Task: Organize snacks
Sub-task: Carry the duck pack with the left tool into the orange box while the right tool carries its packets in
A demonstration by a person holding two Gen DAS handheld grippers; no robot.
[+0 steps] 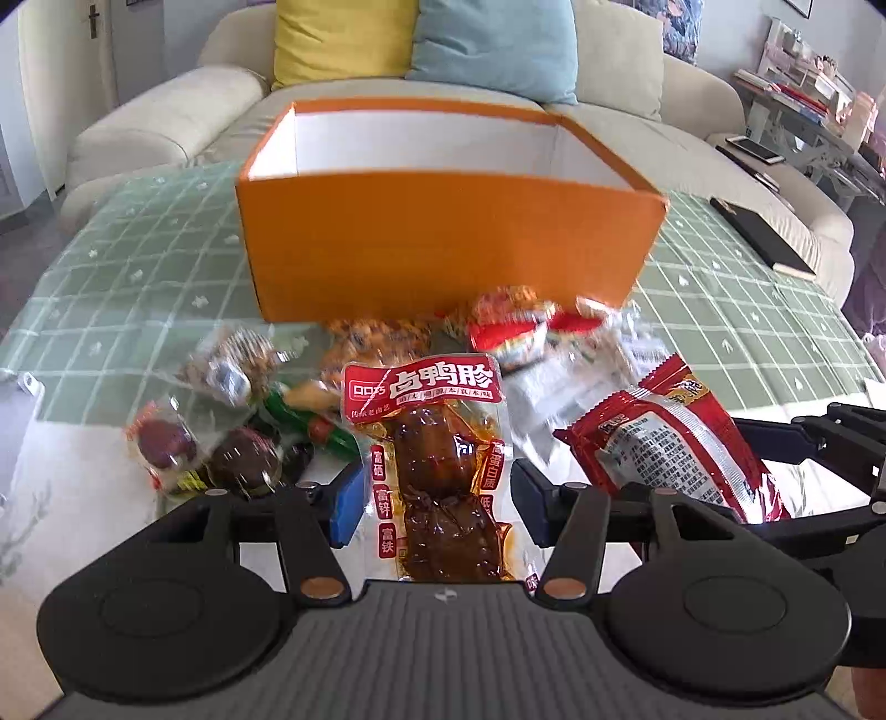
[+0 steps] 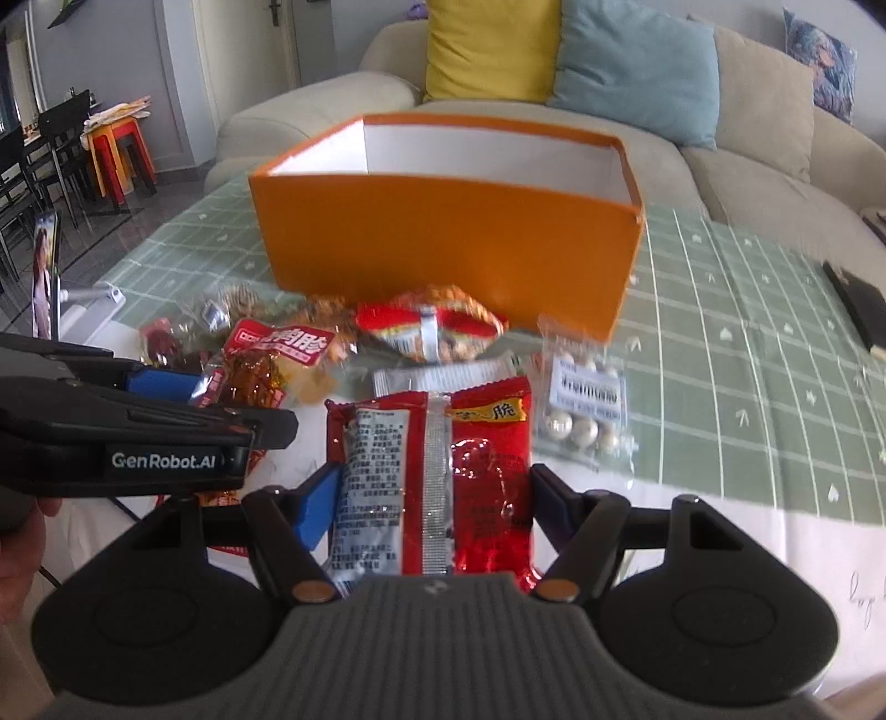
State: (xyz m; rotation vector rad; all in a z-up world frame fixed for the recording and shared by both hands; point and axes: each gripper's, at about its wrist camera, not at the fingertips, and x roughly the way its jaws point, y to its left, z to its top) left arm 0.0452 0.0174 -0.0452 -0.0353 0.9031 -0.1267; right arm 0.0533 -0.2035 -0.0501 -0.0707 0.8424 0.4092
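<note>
We see both tongs loaded: left tongs (image 1: 437,498) clamp a clear meat pouch (image 1: 437,471), right tongs (image 2: 434,498) clamp a red packet (image 2: 432,476). Orange box (image 1: 443,243) behind looks empty; snack pile (image 1: 387,354) on bench (image 1: 138,249) remains.

I'm working in a home living room: a beige sofa (image 1: 166,111) with yellow (image 1: 338,39) and blue (image 1: 498,44) cushions behind a table under a green checked cloth (image 1: 138,249), dining chairs (image 2: 50,144) off left.
</note>
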